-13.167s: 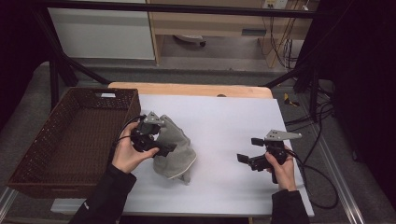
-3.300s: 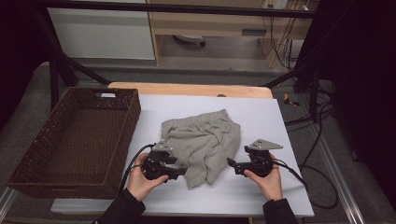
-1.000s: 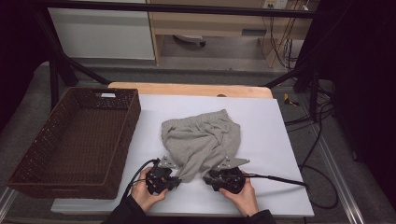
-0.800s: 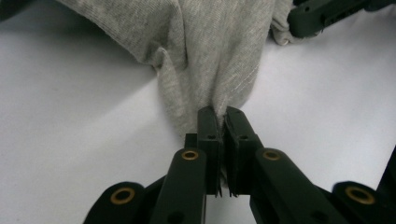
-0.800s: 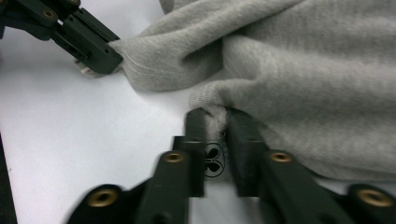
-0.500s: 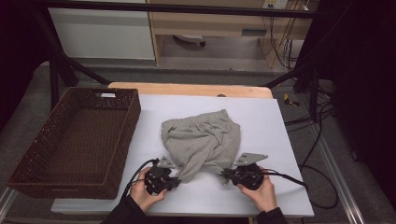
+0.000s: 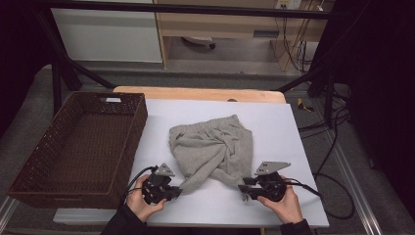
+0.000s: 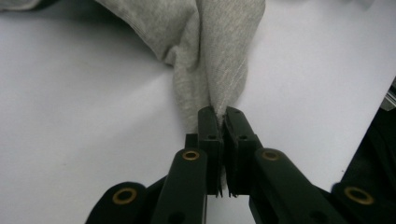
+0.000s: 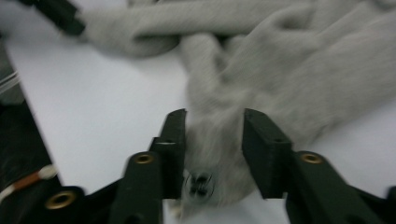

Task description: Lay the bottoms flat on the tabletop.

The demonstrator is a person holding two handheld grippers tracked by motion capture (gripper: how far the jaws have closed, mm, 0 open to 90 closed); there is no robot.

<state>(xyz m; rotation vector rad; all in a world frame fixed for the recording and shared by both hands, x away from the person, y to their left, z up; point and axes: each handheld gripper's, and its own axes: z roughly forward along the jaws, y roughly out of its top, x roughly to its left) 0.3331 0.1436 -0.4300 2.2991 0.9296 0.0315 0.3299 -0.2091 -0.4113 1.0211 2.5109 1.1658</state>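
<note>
The grey garment [image 7: 211,149] lies crumpled in the centre of the white surface [image 7: 274,122], with two twisted ends trailing toward the lower edge of the high view, one to each hand.

Left hand-held gripper [image 7: 172,191], lower left of centre in the high view: jaws together, clamped on the tip of one trailing end. The left gripper view confirms it, with cloth [image 8: 219,60] pinched tight between the pads and rising in a taut fold. Judged purpose: to anchor that corner so the garment can be pulled flat or lifted.

Right hand-held gripper [image 7: 243,188], lower right of centre: jaws apart, having just been opening. In the right gripper view the other end of the garment [image 9: 219,140] lies between them, a small button [image 9: 199,184] at the hem, with gaps showing at both pads, so nothing is held on this side. The view is blurred. Judged purpose: lining up for a grip on this corner to match the left.

Surroundings: a brown wicker basket [image 7: 58,171] stands at the left of the frame, beside the surface, with only a small white tag at its far wall. It is the likely destination. Cables [image 7: 337,147] lie on the floor at right, well apart from the work.

Obstructions: none between garment and basket. The crossed, twisted ends are the main hindrance to spreading
</note>
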